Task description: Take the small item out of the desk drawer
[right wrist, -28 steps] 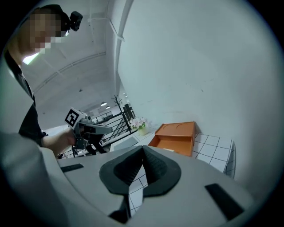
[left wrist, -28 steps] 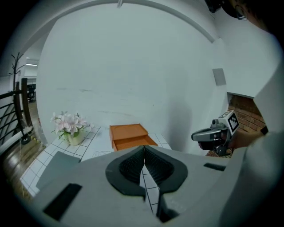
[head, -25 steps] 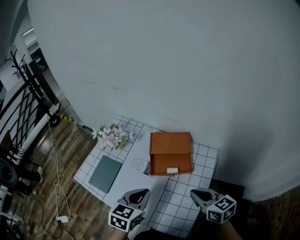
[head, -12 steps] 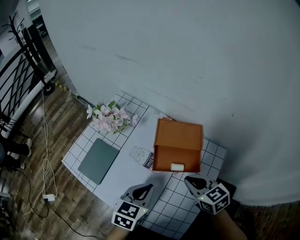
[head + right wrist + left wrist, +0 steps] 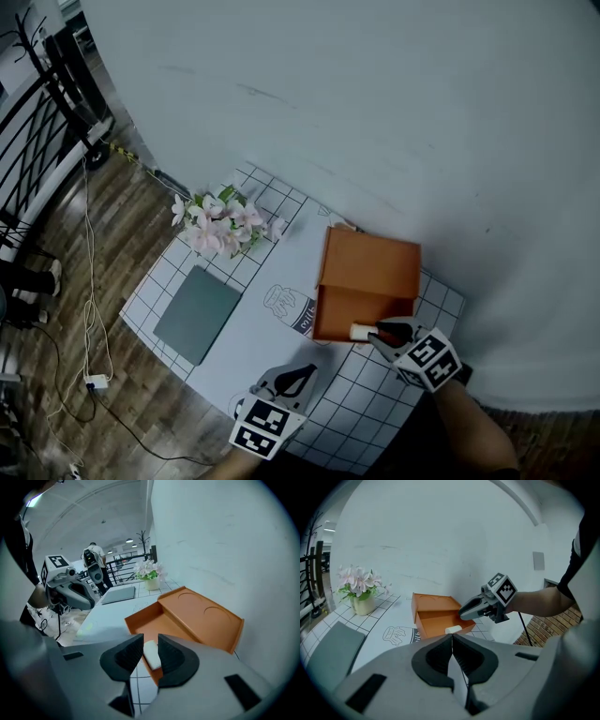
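Grippers were both out over the checked mat [image 5: 375, 412] when I looked. The right gripper [image 5: 150, 639] pointed steeply down at the front of the orange desk box [image 5: 373, 262], whose drawer [image 5: 152, 623] stood pulled out toward it. Its jaws had just been opening and stood apart. A small white piece [image 5: 152, 656] lay right between them, sitting at the drawer's front wall by the very tips. The pads flanked it closely on either side, but I could not see that they pressed on it. Nor could I say whether it was loose or fixed to the wall. Beyond the jaws showed the drawer's orange floor, and further on the box top with two round recesses.

The left gripper [image 5: 452, 637] hung off to the side with its jaws shut tight together, holding nothing. Straight ahead of it lay the drawer, with the right gripper a little to the right. Ahead to its left stood a pot of pink flowers [image 5: 358, 585], and nearer on that side a flat grey pad [image 5: 330, 651] lay on the mat. A printed emblem [image 5: 396, 633] sat between pad and drawer.
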